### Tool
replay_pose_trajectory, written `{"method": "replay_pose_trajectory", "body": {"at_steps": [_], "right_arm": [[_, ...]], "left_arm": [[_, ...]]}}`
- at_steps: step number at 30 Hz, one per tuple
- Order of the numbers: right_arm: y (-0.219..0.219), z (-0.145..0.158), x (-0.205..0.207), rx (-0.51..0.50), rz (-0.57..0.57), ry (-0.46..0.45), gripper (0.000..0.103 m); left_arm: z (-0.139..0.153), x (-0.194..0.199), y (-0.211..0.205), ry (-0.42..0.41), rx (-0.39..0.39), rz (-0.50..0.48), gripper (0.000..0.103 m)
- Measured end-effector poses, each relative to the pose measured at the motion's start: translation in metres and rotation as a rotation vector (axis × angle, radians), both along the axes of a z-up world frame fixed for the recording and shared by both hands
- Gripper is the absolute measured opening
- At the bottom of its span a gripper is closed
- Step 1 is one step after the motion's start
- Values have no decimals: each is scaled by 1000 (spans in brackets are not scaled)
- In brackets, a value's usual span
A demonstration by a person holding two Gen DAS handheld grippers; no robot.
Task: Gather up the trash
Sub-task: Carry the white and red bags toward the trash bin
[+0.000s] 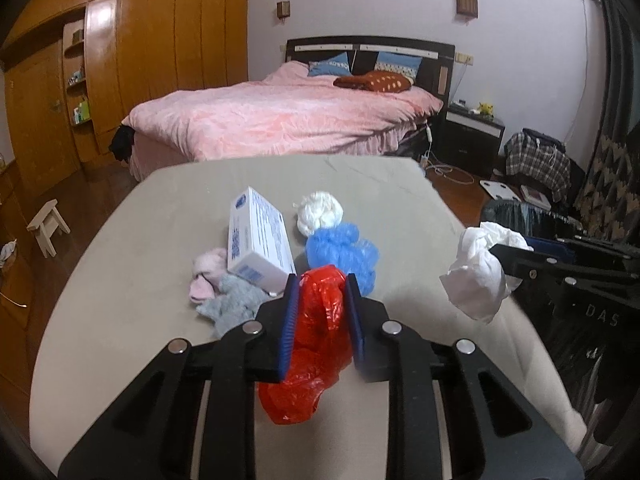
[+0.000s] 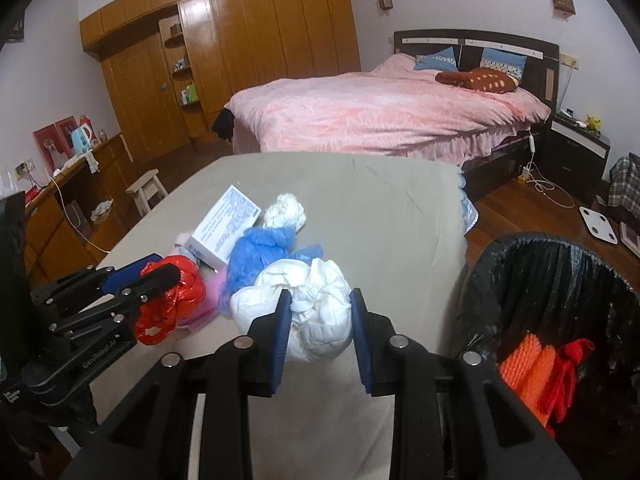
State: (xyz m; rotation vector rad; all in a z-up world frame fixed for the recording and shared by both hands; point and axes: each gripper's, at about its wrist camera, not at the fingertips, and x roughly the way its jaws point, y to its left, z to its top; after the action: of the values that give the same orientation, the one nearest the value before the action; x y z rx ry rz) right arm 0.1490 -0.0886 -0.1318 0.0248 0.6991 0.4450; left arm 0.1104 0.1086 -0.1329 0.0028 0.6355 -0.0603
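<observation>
In a bedroom, two hand-held grippers work over a beige surface [image 1: 120, 248] strewn with rubbish. The left gripper [image 1: 320, 284] has its blue-padded jaws clenched on a crumpled red plastic bag [image 1: 316, 344], which bulges out between the pads and hangs below them toward the surface. The right gripper [image 2: 318, 300] has its jaws clamped on a wad of white crumpled paper [image 2: 320, 316], held near the right edge of the surface, just beside a bin lined with a black bag [image 2: 560, 280]. Inside the bin lie an orange foam net [image 2: 528, 372] and something red beside it. Still lying on the surface, past both grippers, are a bunched blue plastic bag [image 1: 344, 252], a knotted white plastic bag [image 1: 320, 212] touching its far side, and a white box with blue print [image 1: 258, 240] tilted up on one edge. Beside the box sit a pink cloth [image 1: 206, 272] and a grey cloth [image 1: 236, 300], bunched together at the box's near-left corner. Behind the surface stands a bed under a pink cover [image 1: 280, 120], with a wooden wardrobe [image 1: 160, 40] along the left wall.
</observation>
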Motion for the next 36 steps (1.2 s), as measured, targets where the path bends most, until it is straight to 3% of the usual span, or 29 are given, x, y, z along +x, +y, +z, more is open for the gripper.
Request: {"method": "replay_pose_trajectory", "body": {"at_steps": [17,36], "right_arm": [[-28,44,-17,36,-48,-90,29],[-116,74,-30,31,-215,-159,29]], "left_arm": [[53,-14,-35,-97,-8,-37,21],[78,5,-115,-157,-50,-195,21]]}}
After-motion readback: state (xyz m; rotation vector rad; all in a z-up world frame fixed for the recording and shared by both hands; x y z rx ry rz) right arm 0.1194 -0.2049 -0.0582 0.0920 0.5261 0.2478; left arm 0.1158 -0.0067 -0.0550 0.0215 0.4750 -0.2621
